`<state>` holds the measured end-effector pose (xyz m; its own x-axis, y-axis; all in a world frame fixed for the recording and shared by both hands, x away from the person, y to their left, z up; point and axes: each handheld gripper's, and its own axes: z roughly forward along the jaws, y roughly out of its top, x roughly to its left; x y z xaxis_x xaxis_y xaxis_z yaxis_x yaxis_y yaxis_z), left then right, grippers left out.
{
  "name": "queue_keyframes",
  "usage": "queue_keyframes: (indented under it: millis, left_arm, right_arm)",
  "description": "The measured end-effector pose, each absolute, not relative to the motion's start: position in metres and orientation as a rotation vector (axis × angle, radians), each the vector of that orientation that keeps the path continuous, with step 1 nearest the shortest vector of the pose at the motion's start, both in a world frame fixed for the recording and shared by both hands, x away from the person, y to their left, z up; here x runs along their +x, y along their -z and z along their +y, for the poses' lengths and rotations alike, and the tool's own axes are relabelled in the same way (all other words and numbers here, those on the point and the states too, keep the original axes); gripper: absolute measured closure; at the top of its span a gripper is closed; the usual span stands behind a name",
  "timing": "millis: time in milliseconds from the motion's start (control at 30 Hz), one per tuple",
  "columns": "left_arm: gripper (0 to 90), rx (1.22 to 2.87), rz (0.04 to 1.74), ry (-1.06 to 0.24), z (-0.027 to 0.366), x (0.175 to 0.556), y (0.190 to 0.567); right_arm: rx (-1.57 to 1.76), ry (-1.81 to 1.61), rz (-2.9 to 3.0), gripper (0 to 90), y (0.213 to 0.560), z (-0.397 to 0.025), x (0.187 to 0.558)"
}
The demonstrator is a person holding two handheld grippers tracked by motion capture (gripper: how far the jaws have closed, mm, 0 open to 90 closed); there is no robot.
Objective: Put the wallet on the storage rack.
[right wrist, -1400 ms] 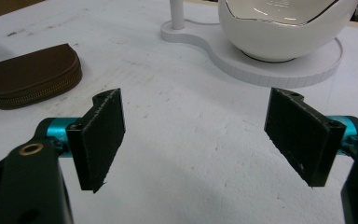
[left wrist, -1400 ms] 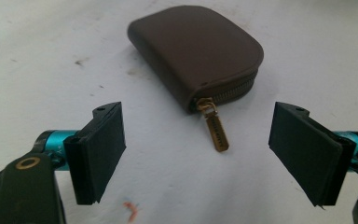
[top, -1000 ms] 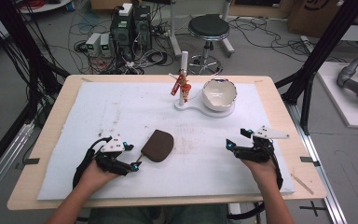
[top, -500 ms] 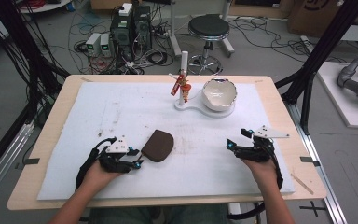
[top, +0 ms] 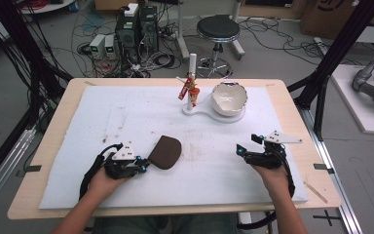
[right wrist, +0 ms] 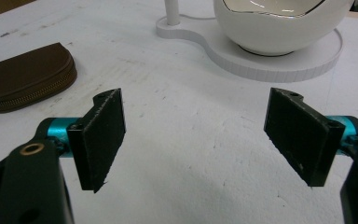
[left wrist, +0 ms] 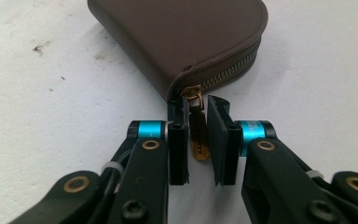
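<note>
A brown zipped pouch lies flat on the white mat, left of centre; it also shows in the left gripper view and the right gripper view. My left gripper is at the pouch's near-left corner. In its own view the left gripper has its jaws drawn in close on the brass zipper pull, which lies between the pads. My right gripper rests on the mat at the right, far from the pouch. Its jaws stand wide open with nothing between them.
A white bowl sits on a white stand base at the back centre, with an upright post carrying a red trinket. The bowl lies ahead of the right gripper. A stool and cables are on the floor beyond the table.
My left gripper has slid right up to the pouch's corner and narrowed its jaws around the zipper pull. The right gripper has stayed put.
</note>
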<state>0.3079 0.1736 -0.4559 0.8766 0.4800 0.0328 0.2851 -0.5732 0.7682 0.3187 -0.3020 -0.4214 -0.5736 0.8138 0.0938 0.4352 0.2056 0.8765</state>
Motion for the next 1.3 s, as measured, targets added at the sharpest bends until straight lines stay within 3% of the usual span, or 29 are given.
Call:
queue_keyframes:
  millis: [233, 433, 700, 967, 1300]
  left_arm:
    - [80.9, 2.217, 0.533, -0.31, 0.174, 0.308, 0.457]
    - [87.9, 2.243, 0.485, -0.333, 0.173, 0.307, 0.456]
    - [88.4, 2.236, 0.465, -0.311, 0.175, 0.309, 0.456]
    - [88.5, 2.067, 0.484, -0.229, 0.187, 0.31, 0.441]
    - [88.5, 1.94, 0.429, -0.261, 0.194, 0.31, 0.403]
  right_arm:
    - [1.164, -1.324, 2.092, 20.7, 0.421, -0.303, 0.319]
    - [1.168, -1.323, 2.09, 20.8, 0.421, -0.302, 0.318]
    - [1.167, -1.327, 2.085, 20.8, 0.421, -0.301, 0.318]
    - [1.175, -1.334, 2.079, 20.8, 0.421, -0.303, 0.319]
    - [1.152, -1.355, 2.064, 20.8, 0.419, -0.304, 0.317]
